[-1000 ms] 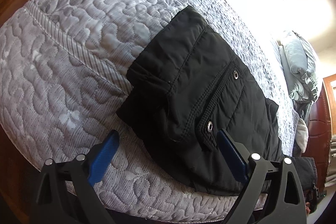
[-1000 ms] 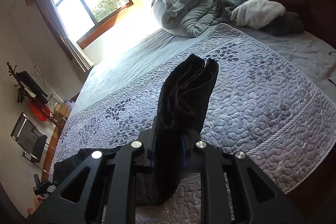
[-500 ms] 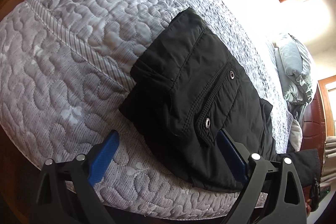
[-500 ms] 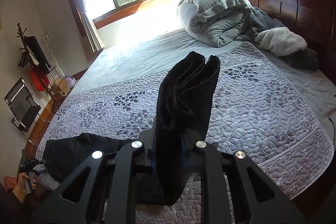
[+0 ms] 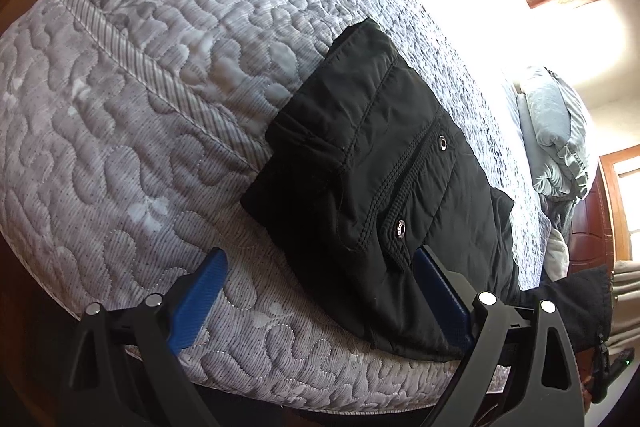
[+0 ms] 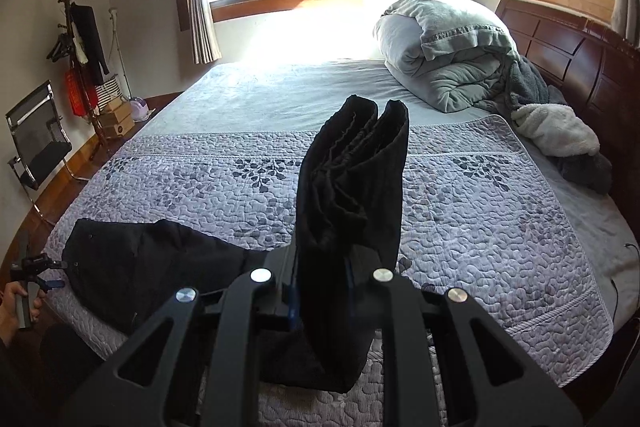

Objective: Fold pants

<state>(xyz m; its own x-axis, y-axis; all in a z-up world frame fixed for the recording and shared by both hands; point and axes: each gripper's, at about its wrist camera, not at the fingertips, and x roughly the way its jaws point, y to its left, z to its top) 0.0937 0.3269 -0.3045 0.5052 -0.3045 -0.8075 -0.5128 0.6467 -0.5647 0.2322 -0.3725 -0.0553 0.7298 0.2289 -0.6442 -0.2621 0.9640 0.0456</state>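
meanwhile: black pants (image 5: 384, 195) spread on the quilt (image 5: 132, 131) at the near edge of the bed, waist end to the left. left gripper (image 5: 320, 291) spread wide, hovering at the waist, gripping nothing. right gripper (image 6: 320, 291) clamped on bunched pant legs, lifted above the quilt.

Bed (image 6: 472, 227): grey quilt (image 5: 168, 115) with a leaf-print band, spread over the foot half and touching a plain grey sheet (image 6: 280, 95) toward the head. Black pants (image 5: 380, 195) lie on the quilt at the foot edge; one end is lifted off it. Rolled grey duvet (image 6: 448, 63) on the sheet by the headboard (image 6: 568, 55), white fleece (image 6: 556, 131) just beside it.
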